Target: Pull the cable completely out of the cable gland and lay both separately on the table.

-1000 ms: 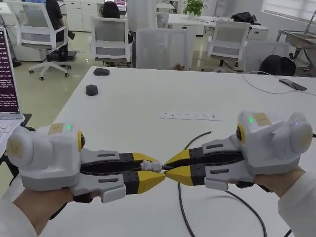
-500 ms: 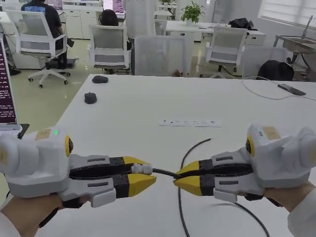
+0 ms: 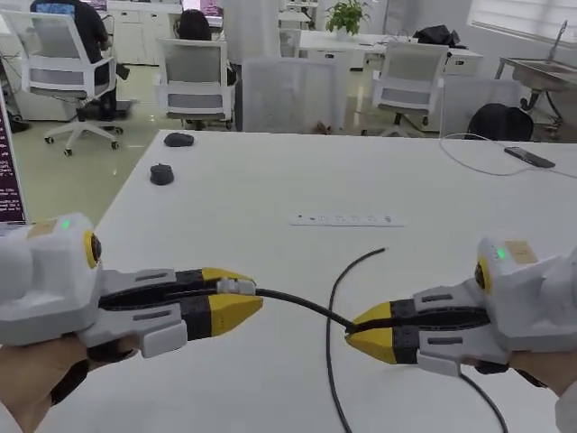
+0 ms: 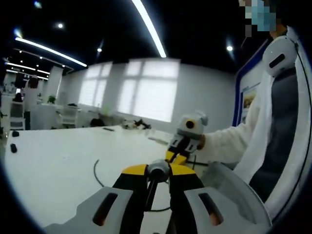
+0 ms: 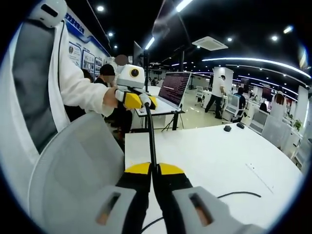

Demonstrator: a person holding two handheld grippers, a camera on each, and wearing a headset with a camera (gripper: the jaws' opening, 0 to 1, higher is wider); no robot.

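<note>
No legible text, brand, number or sign in any view. Too small or blurred to read: rows of pale characters on the dark laptop screen [image 3: 7, 171] at the far left of the head view, white lettering along the blue wall band [image 5: 80, 24] with posters [image 5: 87, 61] beneath it, and faint marks on the white power strip [image 3: 347, 219]. Blank or unreadable: one tan sticker [image 3: 41, 229] atop the left gripper [image 3: 248, 293] and a second tan sticker [image 3: 518, 252] atop the right gripper [image 3: 353, 327].
</note>
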